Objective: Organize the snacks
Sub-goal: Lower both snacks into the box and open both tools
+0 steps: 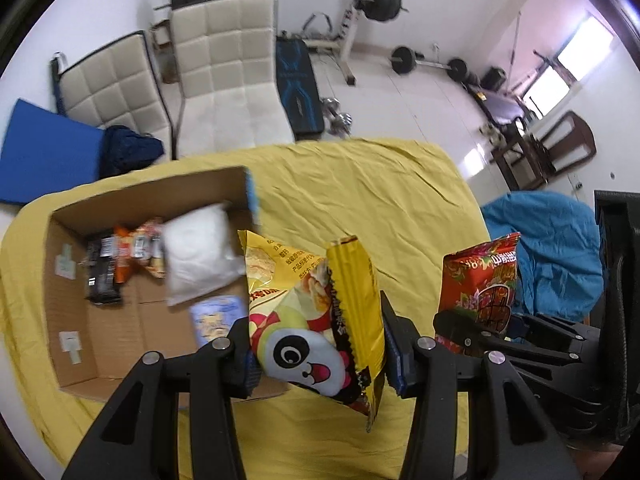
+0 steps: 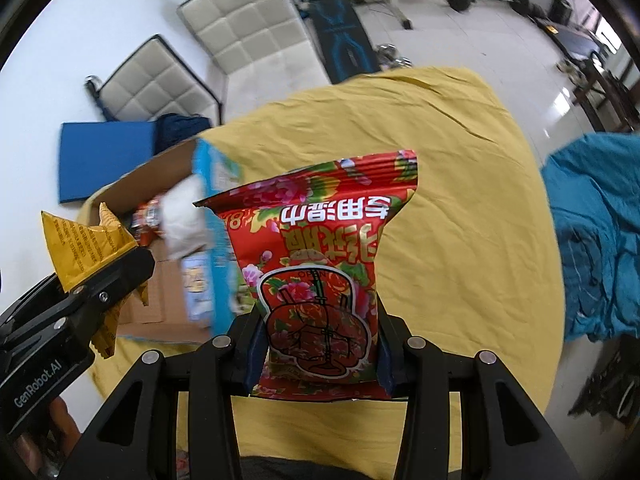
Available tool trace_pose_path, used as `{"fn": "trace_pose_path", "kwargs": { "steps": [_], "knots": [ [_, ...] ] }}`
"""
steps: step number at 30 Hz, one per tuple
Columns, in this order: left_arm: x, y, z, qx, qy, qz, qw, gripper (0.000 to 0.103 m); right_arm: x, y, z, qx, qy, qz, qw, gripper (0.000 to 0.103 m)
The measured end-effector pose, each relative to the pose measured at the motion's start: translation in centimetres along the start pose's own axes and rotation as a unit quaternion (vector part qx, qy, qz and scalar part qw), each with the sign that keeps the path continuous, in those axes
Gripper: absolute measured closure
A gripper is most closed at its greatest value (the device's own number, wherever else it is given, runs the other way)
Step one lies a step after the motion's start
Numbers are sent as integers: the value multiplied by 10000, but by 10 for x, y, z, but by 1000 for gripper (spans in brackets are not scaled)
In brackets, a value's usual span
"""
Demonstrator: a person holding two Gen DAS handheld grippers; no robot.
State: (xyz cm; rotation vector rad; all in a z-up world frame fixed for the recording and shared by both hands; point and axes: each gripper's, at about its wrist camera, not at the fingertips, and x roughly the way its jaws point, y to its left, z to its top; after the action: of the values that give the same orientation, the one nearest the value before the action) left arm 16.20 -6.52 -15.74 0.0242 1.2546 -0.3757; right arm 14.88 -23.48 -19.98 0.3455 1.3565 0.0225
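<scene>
My left gripper (image 1: 316, 354) had its jaws clenched on a yellow snack packet (image 1: 312, 312) printed with a panda face, gripped near its lower end so the rest of the packet stood up past the fingertips. My right gripper (image 2: 318, 354) was likewise grasping a red floral packet (image 2: 320, 264), its jaws pressed against both side edges, the printed characters upside down from my wrist camera. Both packets hung in the air above the worktop, which was draped in a wrinkled yellow cloth (image 1: 360, 192).

In the left wrist view the red packet showed just to the right of the yellow one, the two apart. On the cloth to the left lay an open cardboard box (image 1: 76, 280). Inside it were a white pillowy bag (image 1: 198, 256) against the far right wall, a cluster of small dark and orange snack packs (image 1: 120, 264) beside it, and a pale blue packet (image 1: 218, 316) nearer to me, partly hidden behind my left jaws.

Beyond the worktop stood two cream quilted chairs (image 1: 224, 52), a blue mat (image 1: 44, 156) on the floor, and barbell weights (image 1: 384, 2) by the wall.
</scene>
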Motion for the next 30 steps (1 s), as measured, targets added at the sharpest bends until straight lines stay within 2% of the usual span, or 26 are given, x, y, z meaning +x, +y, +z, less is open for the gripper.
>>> {"fn": "trace_pose_path", "kwargs": {
  "steps": [9,17,23,30],
  "knots": [
    [-42,76,-18,-545,-378,410,9970,58,16,100,-3,-671,134,418,9968,57],
    [-55,148,-40,-989,-439,926,9898,58,51,183,-10,-1204,377,540,9905,57],
    [-45,191,-52,-1245,-301,1147,9851,58,83,215,-11,-1298,538,465,9890,57],
    [-8,228,-50,-1347,70,1164,9840,58,149,232,-11,-1178,952,416,9876,57]
  ]
}}
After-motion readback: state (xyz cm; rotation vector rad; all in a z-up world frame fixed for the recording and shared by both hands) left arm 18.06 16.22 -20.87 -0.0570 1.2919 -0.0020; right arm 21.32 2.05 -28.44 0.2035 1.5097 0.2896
